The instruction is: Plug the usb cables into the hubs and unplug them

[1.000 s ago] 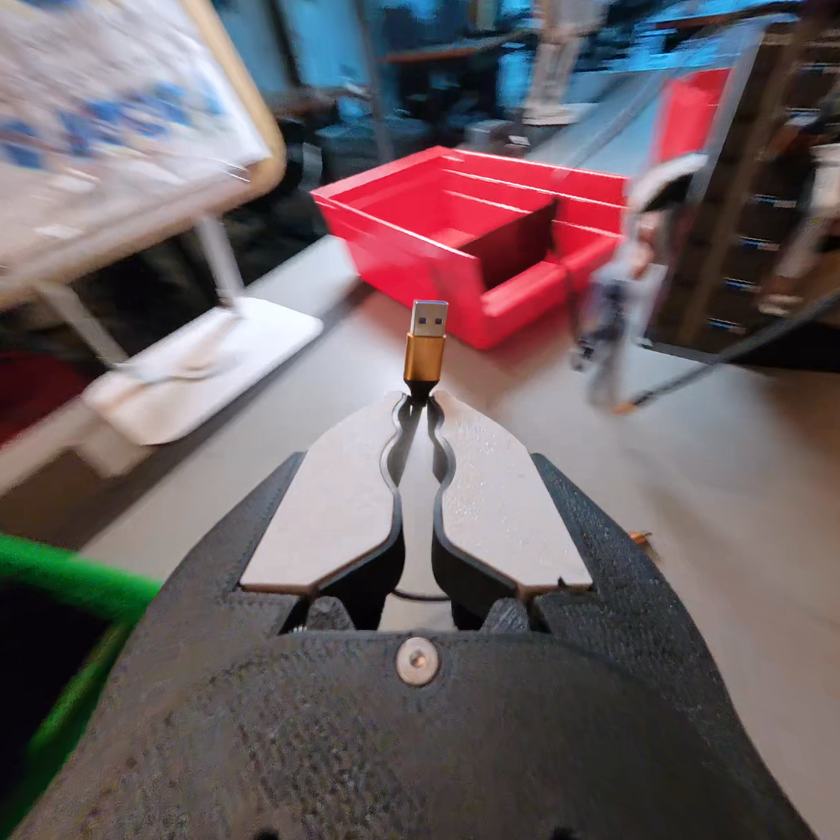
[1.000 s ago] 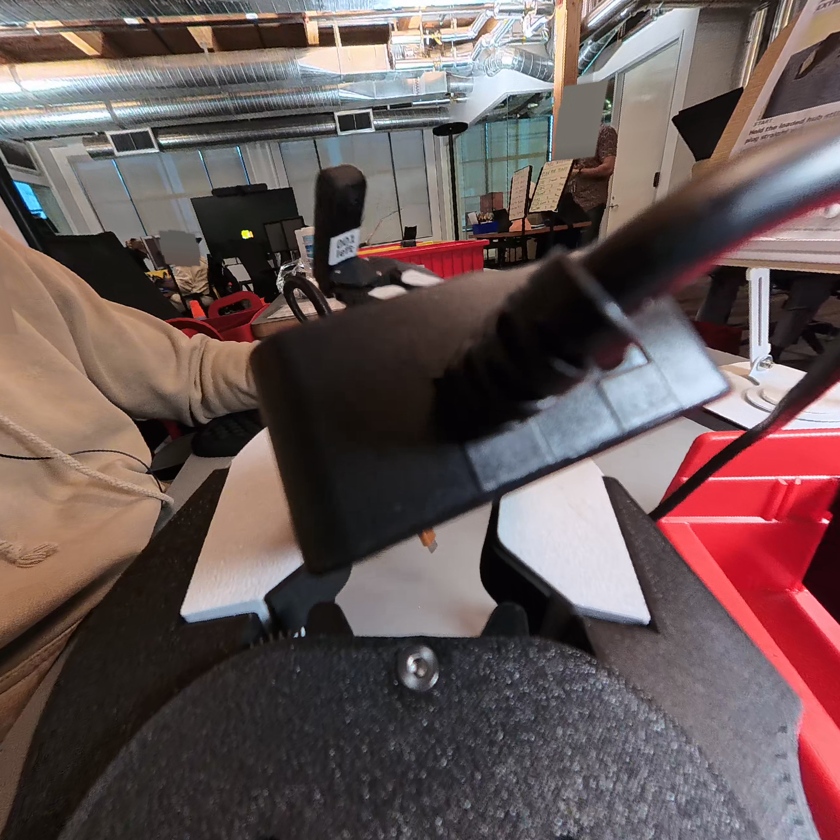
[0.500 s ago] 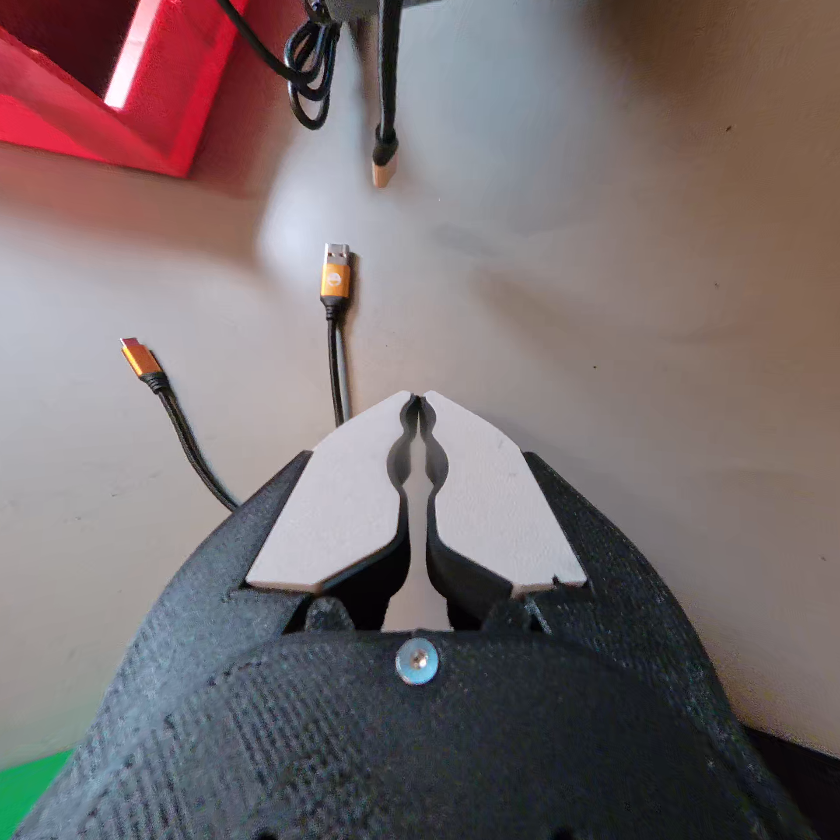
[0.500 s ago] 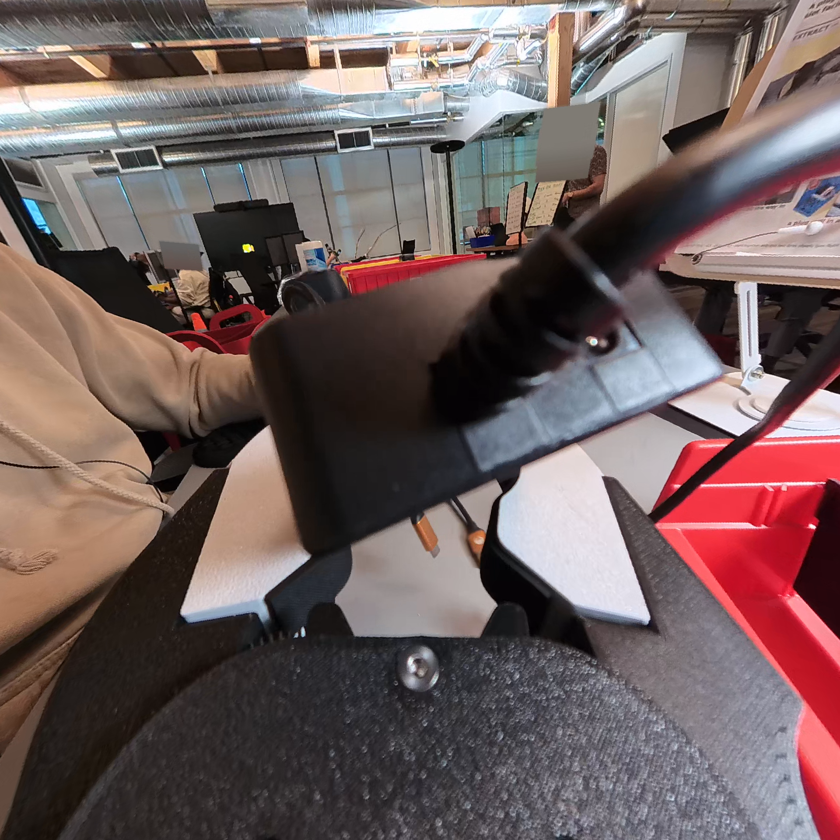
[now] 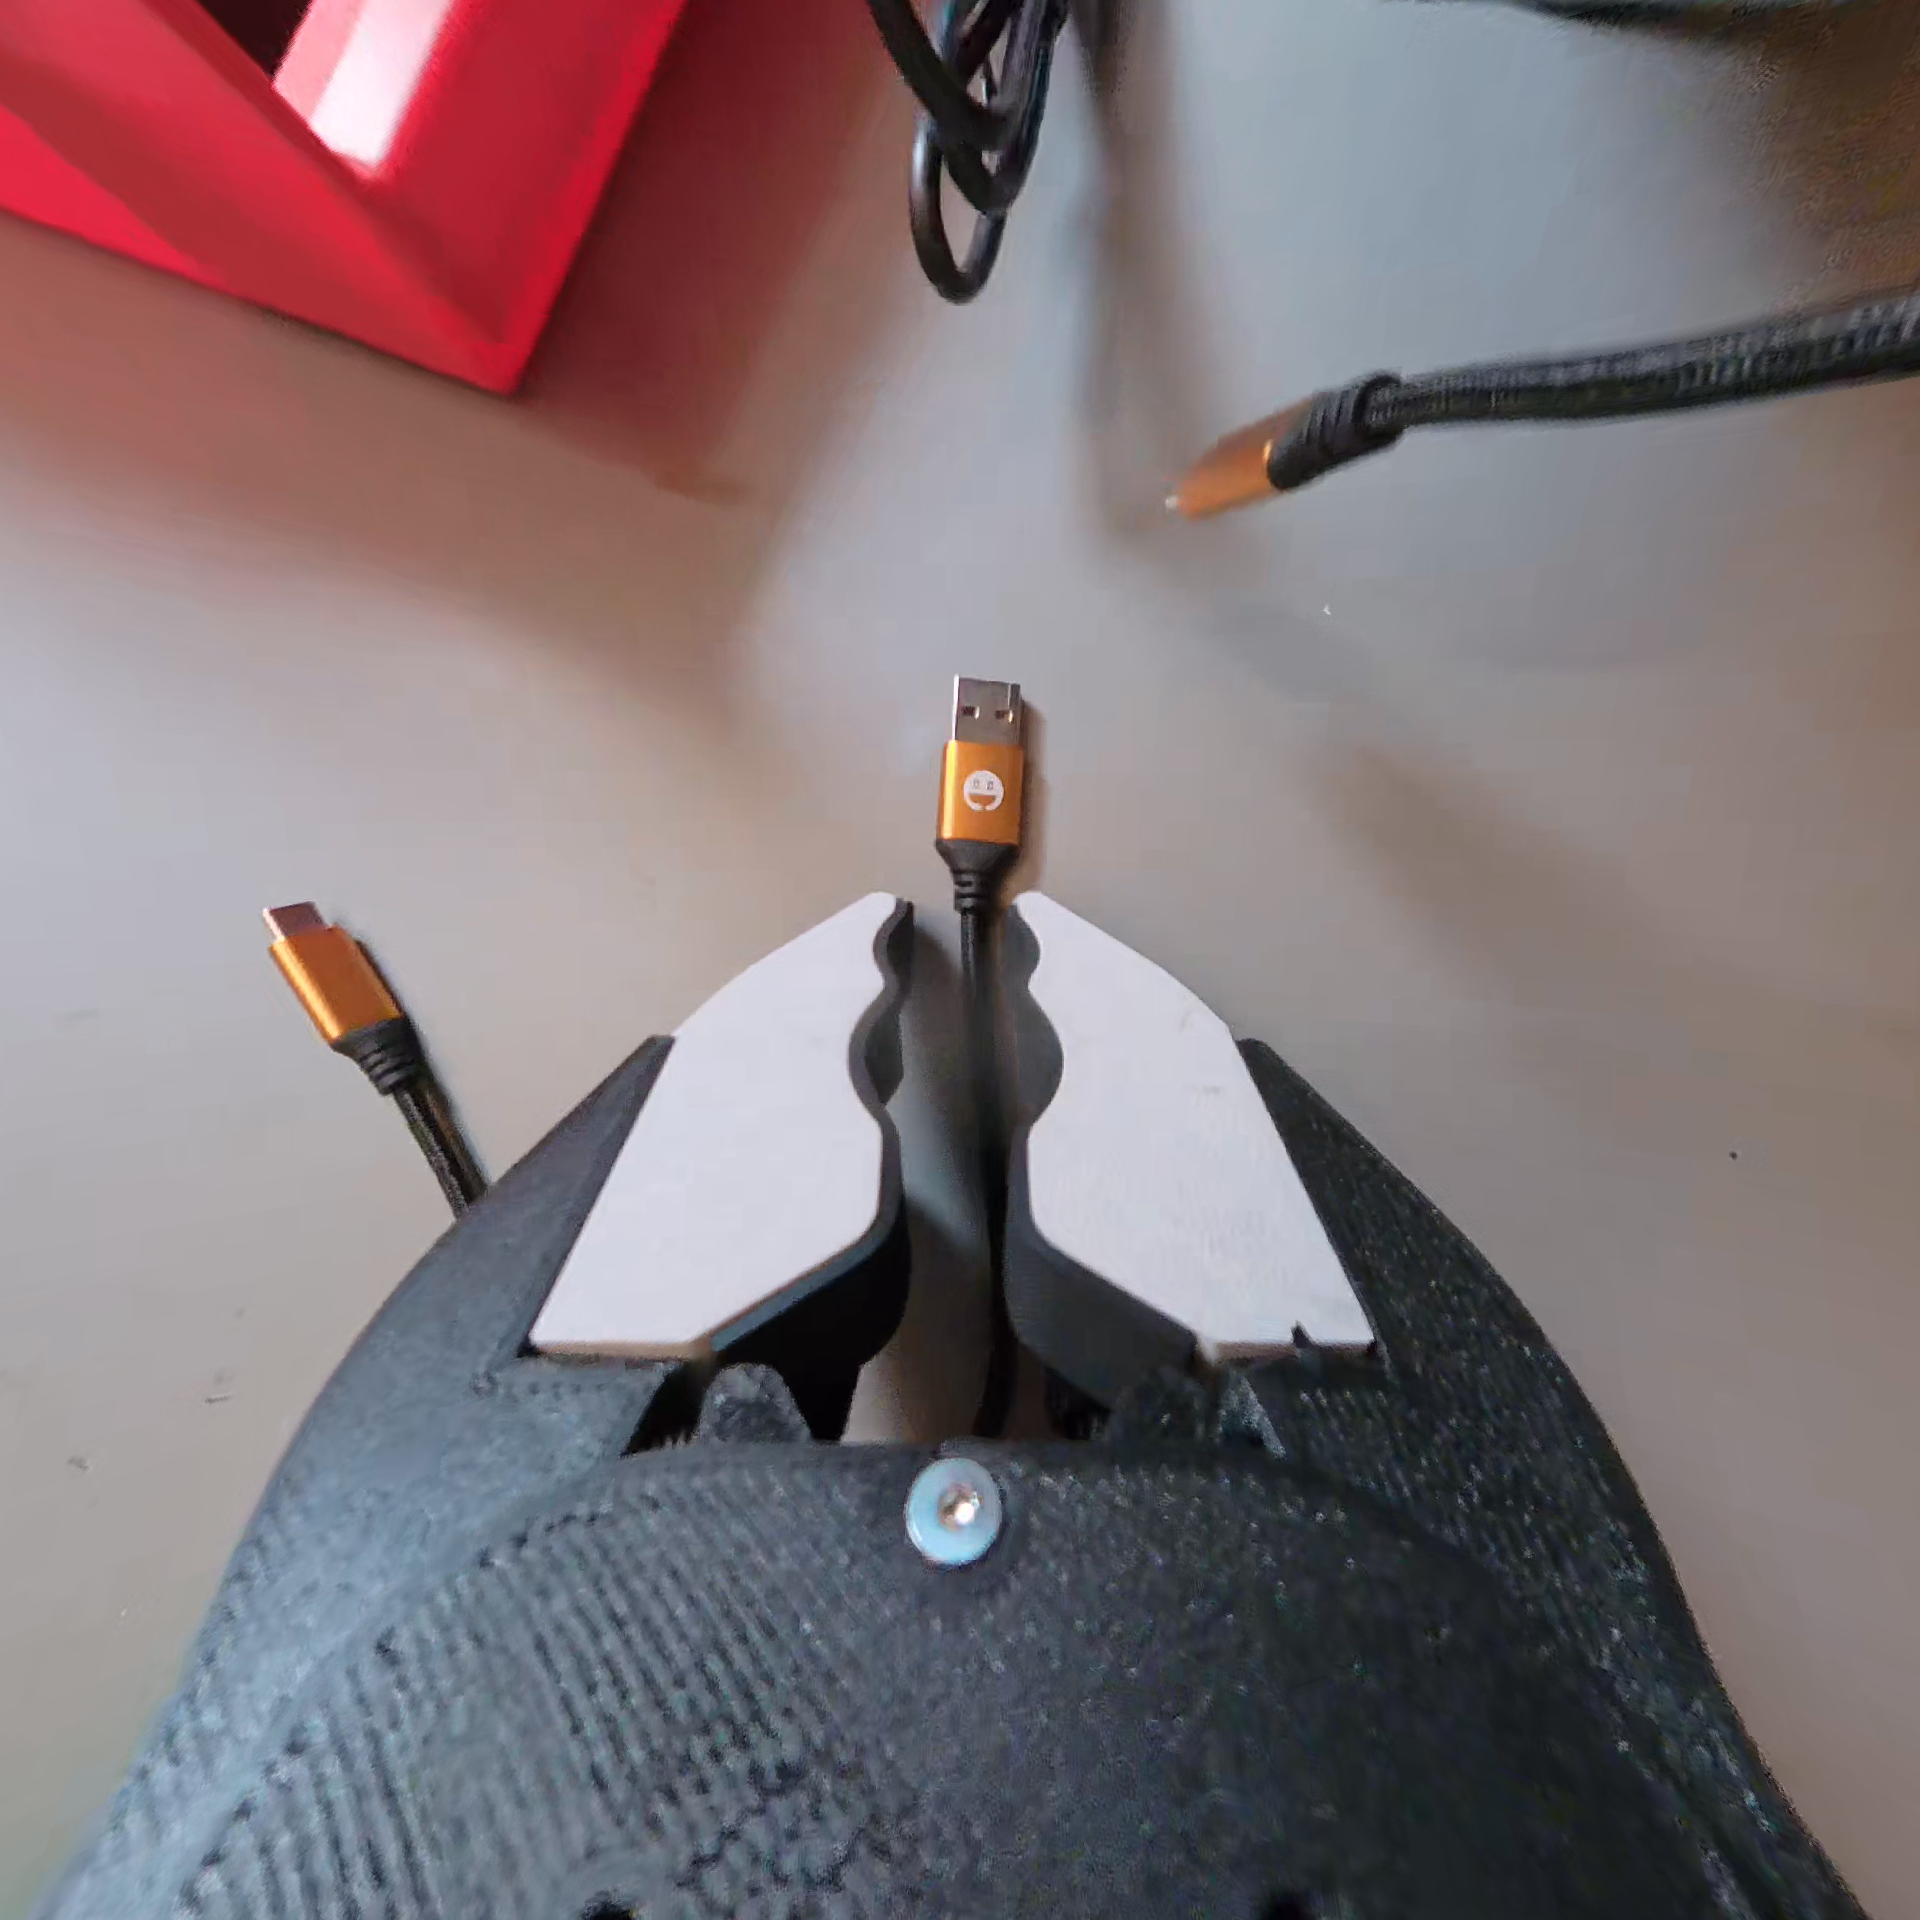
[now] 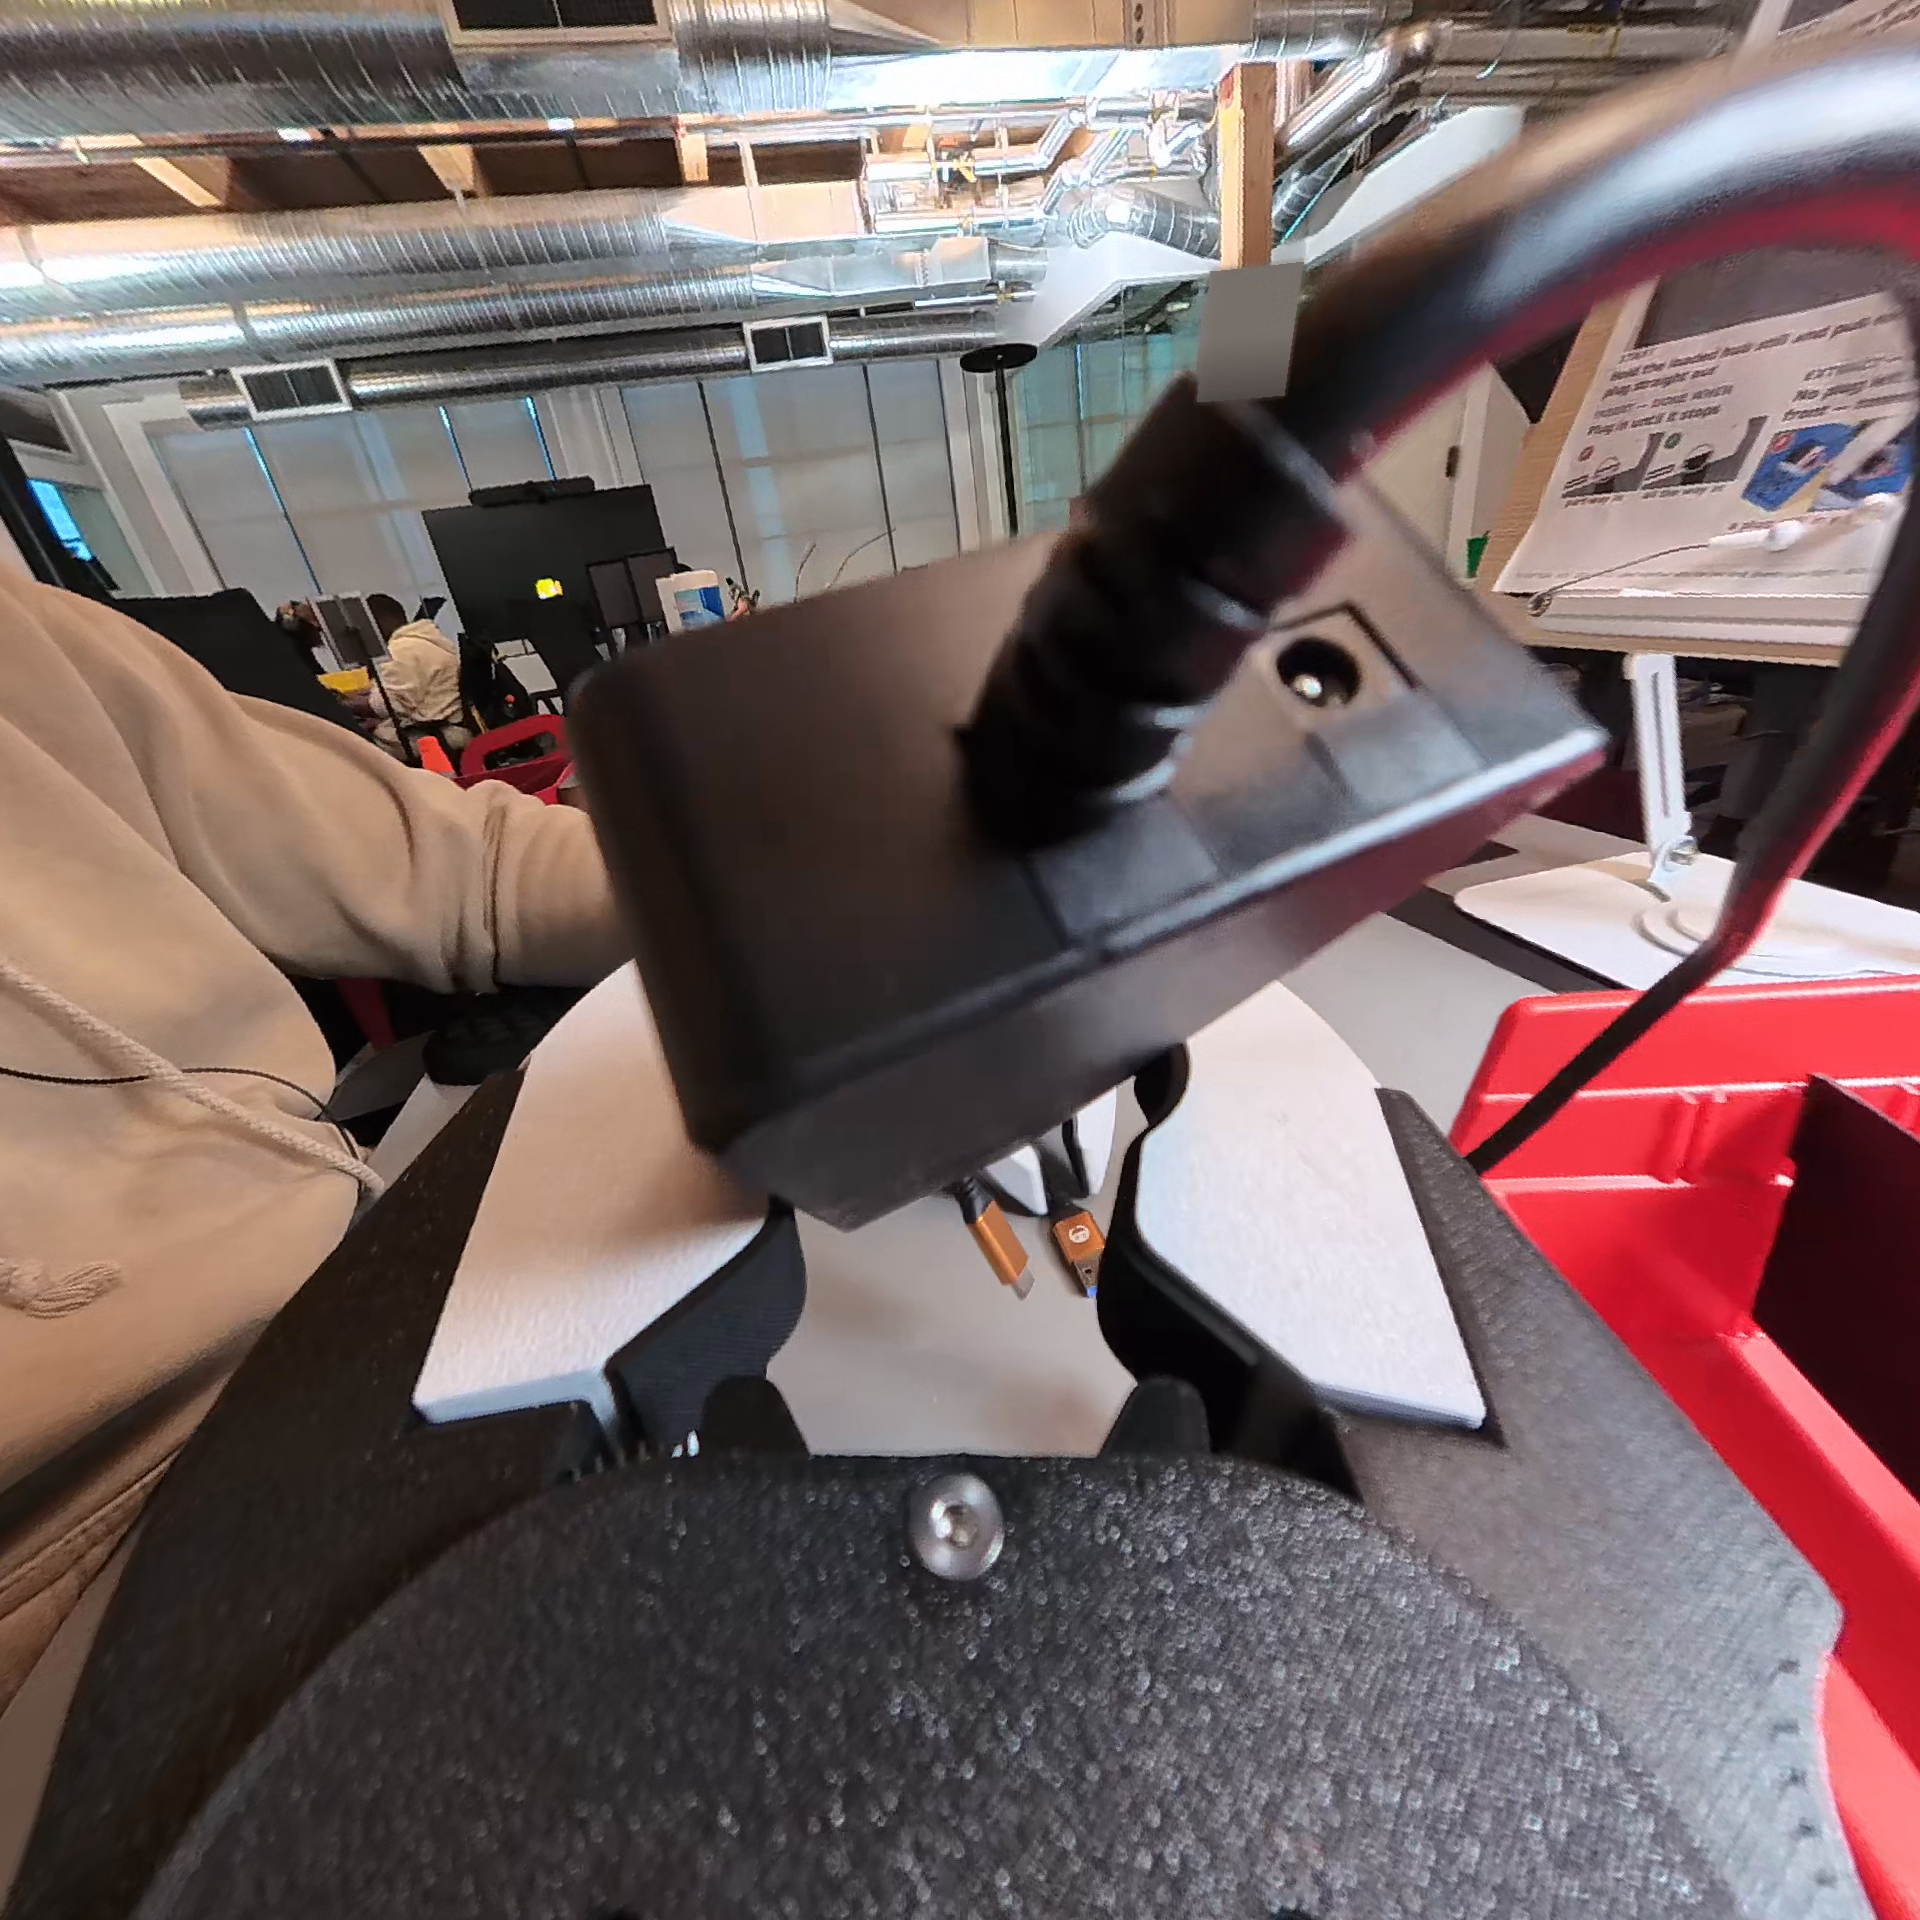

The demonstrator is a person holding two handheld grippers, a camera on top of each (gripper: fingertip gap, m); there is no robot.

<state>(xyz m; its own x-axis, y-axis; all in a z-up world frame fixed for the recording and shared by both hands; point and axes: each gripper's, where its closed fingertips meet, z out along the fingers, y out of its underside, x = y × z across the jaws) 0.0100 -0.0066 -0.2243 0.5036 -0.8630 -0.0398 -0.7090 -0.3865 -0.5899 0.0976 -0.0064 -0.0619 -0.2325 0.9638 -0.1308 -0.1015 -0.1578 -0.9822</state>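
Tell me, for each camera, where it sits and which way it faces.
Left wrist view: on the left gripper, facing down at the grey table; its open fingers straddle the USB-A cable, a USB-C plug alongside.
Right wrist view: on the right gripper, facing level across the room; it clamps the black hub, with a beige sleeve at the left.
Shared: red bin and both orange plugs.
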